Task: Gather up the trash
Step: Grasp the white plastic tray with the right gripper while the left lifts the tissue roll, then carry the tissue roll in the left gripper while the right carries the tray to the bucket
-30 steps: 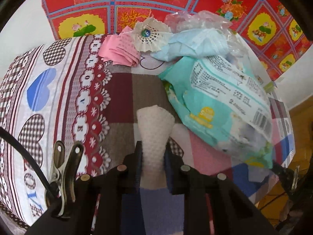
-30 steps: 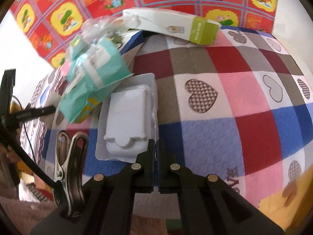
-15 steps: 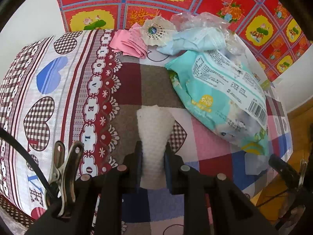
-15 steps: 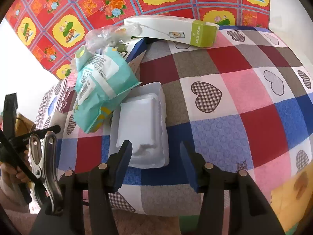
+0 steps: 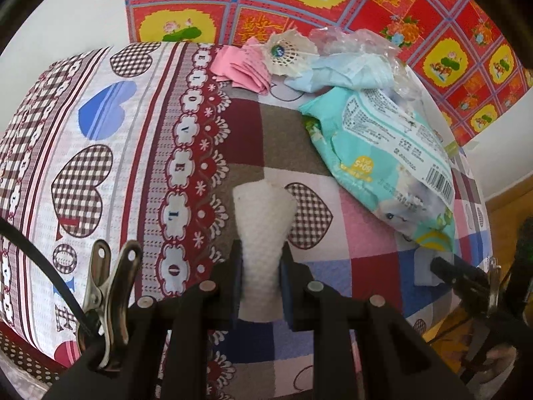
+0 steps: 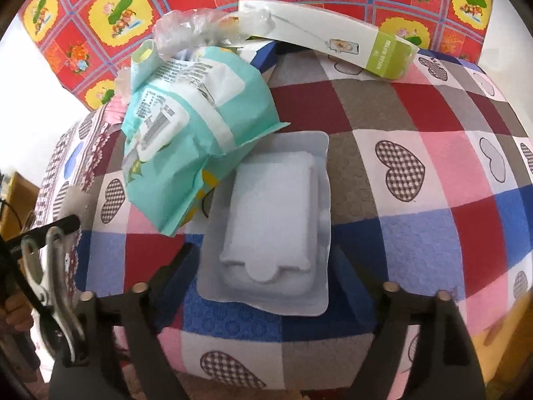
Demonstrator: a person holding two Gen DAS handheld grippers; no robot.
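My left gripper (image 5: 261, 266) is shut on a white crumpled tissue (image 5: 263, 213), held just above the heart-patterned cloth (image 5: 140, 173). My right gripper (image 6: 263, 253) has its jaws opening wide. A white plastic tray (image 6: 276, 220) lies flat on the cloth between them, and the pads do not press on it. A teal wipes pack (image 6: 186, 140) rests partly on the tray's far left corner and also shows in the left wrist view (image 5: 383, 153). Behind it lie pink paper (image 5: 243, 66), a white frilled paper (image 5: 286, 53), light blue paper (image 5: 346, 73) and a clear plastic bag (image 5: 359, 43).
A long white and green carton (image 6: 333, 46) lies at the back of the covered surface. A red flowered cloth (image 6: 100, 16) hangs behind. The patchwork cloth (image 6: 449, 173) drops off at the near edge and both sides. A hand (image 6: 13, 310) shows at the far left.
The right gripper went from shut to wide open and moved forward so its fingers flank the white tray. The left gripper shifted across the cloth, still gripping the tissue.
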